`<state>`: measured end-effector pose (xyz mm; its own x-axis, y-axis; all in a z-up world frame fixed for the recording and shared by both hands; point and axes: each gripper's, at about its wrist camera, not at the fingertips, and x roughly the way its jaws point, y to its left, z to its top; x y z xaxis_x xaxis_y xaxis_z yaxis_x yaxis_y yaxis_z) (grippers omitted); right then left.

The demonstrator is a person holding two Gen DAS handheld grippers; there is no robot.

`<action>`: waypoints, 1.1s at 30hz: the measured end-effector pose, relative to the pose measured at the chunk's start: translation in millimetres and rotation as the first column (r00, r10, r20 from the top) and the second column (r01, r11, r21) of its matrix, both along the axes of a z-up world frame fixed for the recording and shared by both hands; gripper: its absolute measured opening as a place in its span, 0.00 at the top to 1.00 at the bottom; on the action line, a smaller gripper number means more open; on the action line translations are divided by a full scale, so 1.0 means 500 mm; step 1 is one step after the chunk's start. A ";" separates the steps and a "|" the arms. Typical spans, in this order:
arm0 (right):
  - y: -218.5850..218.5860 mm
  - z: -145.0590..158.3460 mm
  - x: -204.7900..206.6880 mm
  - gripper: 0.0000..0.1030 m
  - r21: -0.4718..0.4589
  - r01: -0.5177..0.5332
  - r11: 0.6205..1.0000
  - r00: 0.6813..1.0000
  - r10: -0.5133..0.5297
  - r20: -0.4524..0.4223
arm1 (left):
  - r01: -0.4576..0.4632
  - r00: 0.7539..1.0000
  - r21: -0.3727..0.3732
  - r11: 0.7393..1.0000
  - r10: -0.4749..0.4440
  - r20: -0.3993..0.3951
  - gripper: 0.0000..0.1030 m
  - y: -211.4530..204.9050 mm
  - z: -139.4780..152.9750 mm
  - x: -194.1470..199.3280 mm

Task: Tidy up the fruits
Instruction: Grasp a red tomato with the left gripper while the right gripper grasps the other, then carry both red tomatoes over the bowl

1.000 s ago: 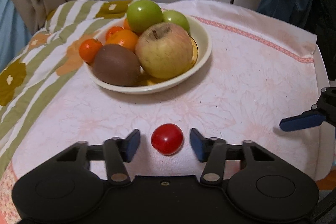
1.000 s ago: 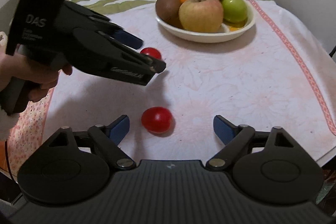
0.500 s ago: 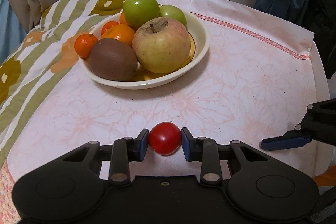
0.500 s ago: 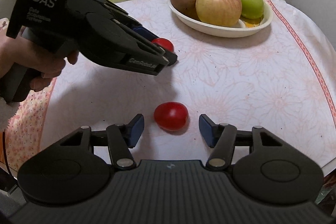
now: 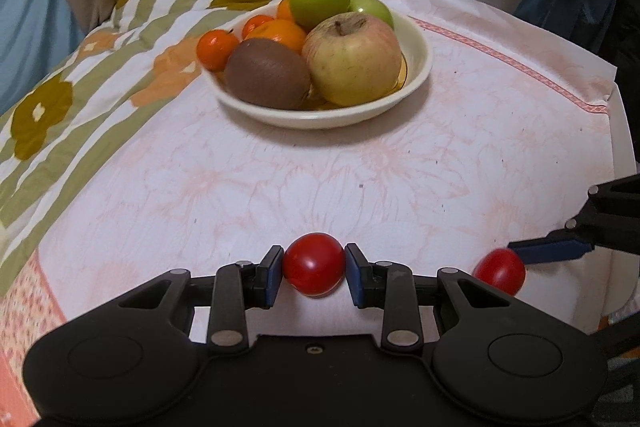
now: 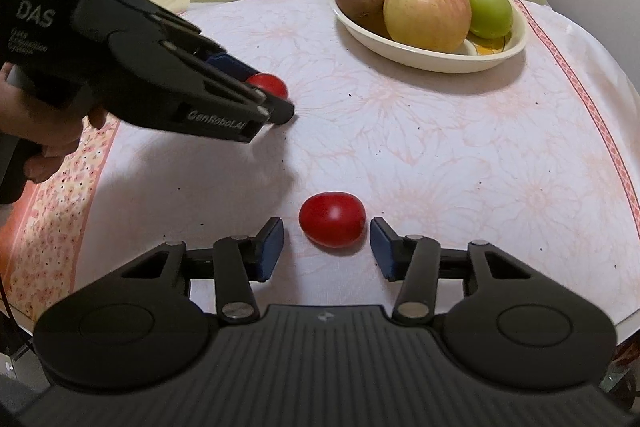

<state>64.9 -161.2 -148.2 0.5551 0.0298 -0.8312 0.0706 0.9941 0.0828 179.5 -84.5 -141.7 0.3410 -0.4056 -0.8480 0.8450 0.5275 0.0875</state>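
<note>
My left gripper (image 5: pixel 314 273) is shut on a small red tomato (image 5: pixel 314 269) and holds it just above the cloth; it shows from the side in the right wrist view (image 6: pixel 276 107). My right gripper (image 6: pixel 326 247) is open around a second red tomato (image 6: pixel 332 225) that lies on the cloth between its blue pads, not touching them. That tomato also shows in the left wrist view (image 5: pixel 499 271). A cream bowl (image 5: pixel 420 67) at the far side holds an apple (image 5: pixel 354 59), a kiwi (image 5: pixel 266 73), two green apples and several mandarins.
The table carries a white floral cloth (image 6: pixel 440 147) with a pink border; a striped green flower-print cloth (image 5: pixel 60 99) lies at its left. The table edge runs along the right (image 5: pixel 616 131). Curtains and hanging clothes stand behind.
My left gripper closed on its tomato and lifted it slightly. My right gripper's jaws narrowed around the second tomato and moved closer to it.
</note>
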 end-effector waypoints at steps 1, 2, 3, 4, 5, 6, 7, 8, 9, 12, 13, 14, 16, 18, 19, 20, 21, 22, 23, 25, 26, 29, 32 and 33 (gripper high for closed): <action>0.000 0.000 0.000 0.42 -0.002 -0.003 1.000 1.000 0.003 0.002 | -0.007 1.000 0.000 1.000 0.007 0.000 0.65 0.003 0.000 -0.004; 0.000 0.000 0.000 0.43 -0.004 -0.005 1.000 1.000 0.005 0.004 | -0.015 1.000 0.000 1.000 0.015 0.001 0.65 0.008 0.000 -0.007; -0.001 0.000 0.001 0.44 -0.005 -0.005 1.000 1.000 0.005 0.007 | -0.024 1.000 0.000 1.000 0.024 0.004 0.65 0.011 0.000 -0.012; -0.001 0.000 0.002 0.45 -0.006 -0.003 1.000 1.000 0.003 0.009 | -0.031 1.000 0.002 1.000 0.031 0.006 0.65 0.013 0.001 -0.016; -0.002 0.000 0.002 0.47 -0.007 -0.003 1.000 1.000 0.003 0.011 | -0.039 0.999 0.001 0.999 0.039 0.006 0.65 0.015 0.001 -0.020; -0.002 0.000 0.003 0.47 -0.009 -0.003 1.000 1.000 0.004 0.013 | -0.049 0.999 -0.001 0.999 0.049 0.006 0.65 0.018 0.002 -0.024; -0.002 -0.001 0.003 0.47 -0.010 -0.006 1.000 1.000 0.006 0.014 | -0.058 0.998 -0.003 0.998 0.058 0.003 0.65 0.021 0.002 -0.028; -0.002 0.000 0.004 0.49 -0.010 -0.010 1.000 1.000 0.010 0.016 | -0.067 0.998 -0.005 0.998 0.067 0.000 0.65 0.023 0.002 -0.031; -0.002 0.000 0.004 0.50 -0.012 -0.014 1.000 1.000 0.014 0.017 | -0.077 0.997 -0.007 0.997 0.077 -0.001 0.65 0.025 0.003 -0.035; -0.004 0.000 0.004 0.50 -0.013 -0.020 1.000 1.000 0.020 0.021 | -0.101 0.995 -0.011 0.995 0.101 -0.001 0.65 0.030 0.005 -0.047; -0.005 0.002 0.003 0.50 -0.012 -0.022 1.000 1.000 0.022 0.022 | -0.108 0.994 -0.010 0.994 0.108 0.003 0.65 0.031 0.005 -0.050; -0.005 0.003 0.001 0.50 -0.011 -0.028 1.000 0.999 0.028 0.024 | -0.115 0.993 -0.010 0.993 0.115 0.008 0.65 0.032 0.006 -0.054; -0.006 0.008 -0.003 0.50 -0.014 -0.040 0.999 0.999 0.040 0.030 | -0.127 0.992 -0.012 0.992 0.127 0.008 0.65 0.031 0.010 -0.061; -0.010 0.017 -0.007 0.51 -0.015 -0.050 0.999 0.998 0.051 0.038 | -0.138 0.990 -0.019 0.990 0.138 0.012 0.65 0.030 0.017 -0.069; -0.013 0.021 -0.009 0.51 -0.014 -0.053 0.999 0.998 0.053 0.042 | -0.143 0.990 -0.022 0.989 0.143 0.016 0.65 0.029 0.022 -0.073; -0.017 0.025 -0.010 0.51 -0.013 -0.053 0.999 0.998 0.054 0.045 | -0.149 0.989 -0.026 0.988 0.150 0.019 0.65 0.028 0.026 -0.078; -0.022 0.031 -0.012 0.51 -0.011 -0.053 0.999 0.997 0.054 0.049 | -0.156 0.987 -0.030 0.987 0.157 0.020 0.65 0.026 0.031 -0.082; -0.026 0.037 -0.014 0.51 -0.011 -0.052 0.999 0.997 0.052 0.054 | -0.163 0.986 -0.035 0.986 0.163 0.019 0.65 0.026 0.036 -0.085; -0.033 0.043 -0.016 0.51 -0.011 -0.050 0.999 0.997 0.050 0.060 | -0.170 0.985 -0.040 0.985 0.171 0.019 0.65 0.025 0.042 -0.088; -0.048 0.057 -0.019 0.51 -0.013 -0.048 0.999 0.996 0.049 0.071 | -0.184 0.982 -0.053 0.982 0.185 0.023 0.65 0.018 0.057 -0.095; -0.057 0.065 -0.020 0.51 -0.016 -0.048 0.999 0.996 0.049 0.077 | -0.189 0.981 -0.058 0.980 0.190 0.025 0.65 0.015 0.064 -0.099; -0.086 0.088 -0.022 0.51 -0.029 -0.045 0.999 0.994 0.047 0.097 | -0.202 0.978 -0.081 0.976 0.206 0.038 0.65 0.000 0.090 -0.108; -0.121 0.116 -0.021 0.51 -0.038 -0.036 0.999 0.992 0.041 0.119 | -0.205 0.976 -0.100 0.974 0.211 0.050 0.65 -0.021 0.114 -0.113; -0.135 0.125 -0.019 0.51 -0.040 -0.035 0.999 0.991 0.040 0.126 | -0.206 0.976 -0.106 0.973 0.212 0.055 0.65 -0.031 0.121 -0.114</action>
